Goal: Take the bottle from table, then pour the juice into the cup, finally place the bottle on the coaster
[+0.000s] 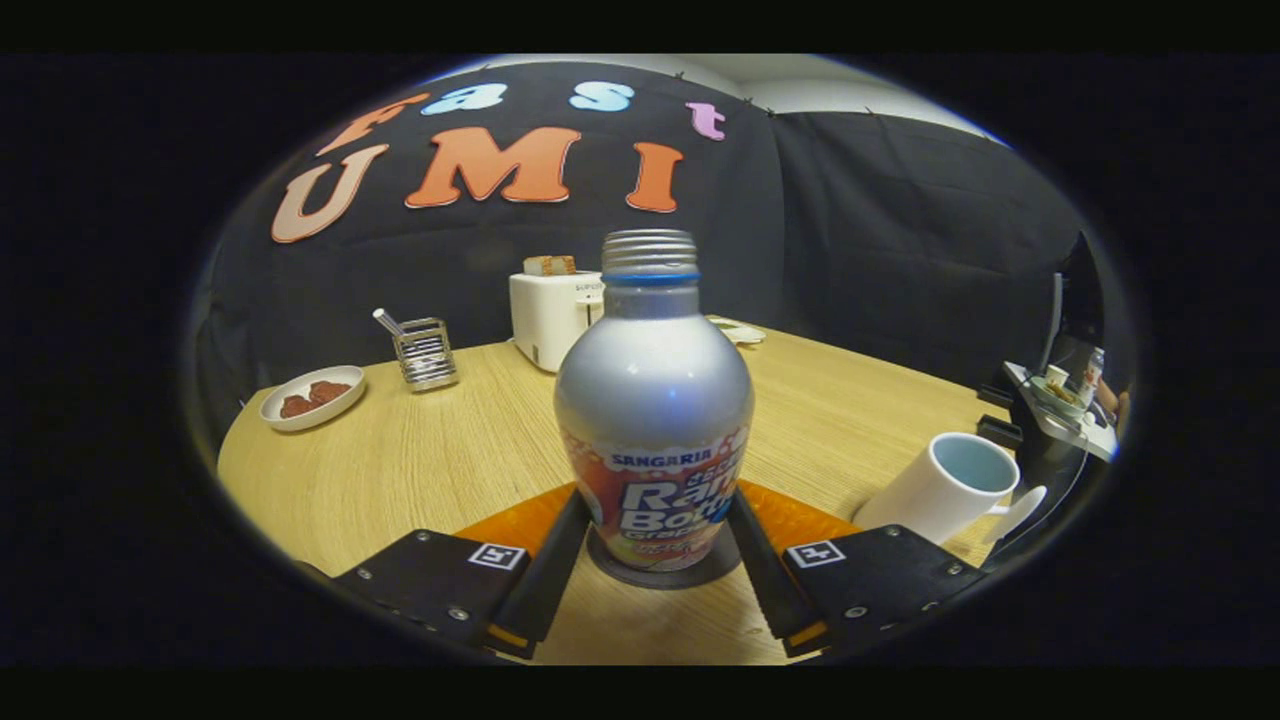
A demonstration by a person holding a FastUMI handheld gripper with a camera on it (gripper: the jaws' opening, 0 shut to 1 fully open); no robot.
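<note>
Both fingers of hand-held gripper (655, 545) pinch upright bottle (652, 420) on coaster (655, 570); careless release could tip it.

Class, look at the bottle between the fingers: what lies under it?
The bottle stands upright on a dark round coaster, itself on an orange mat on the table. The tool flanks the bottle's base. The coaster's middle is covered by the bottle.
</note>
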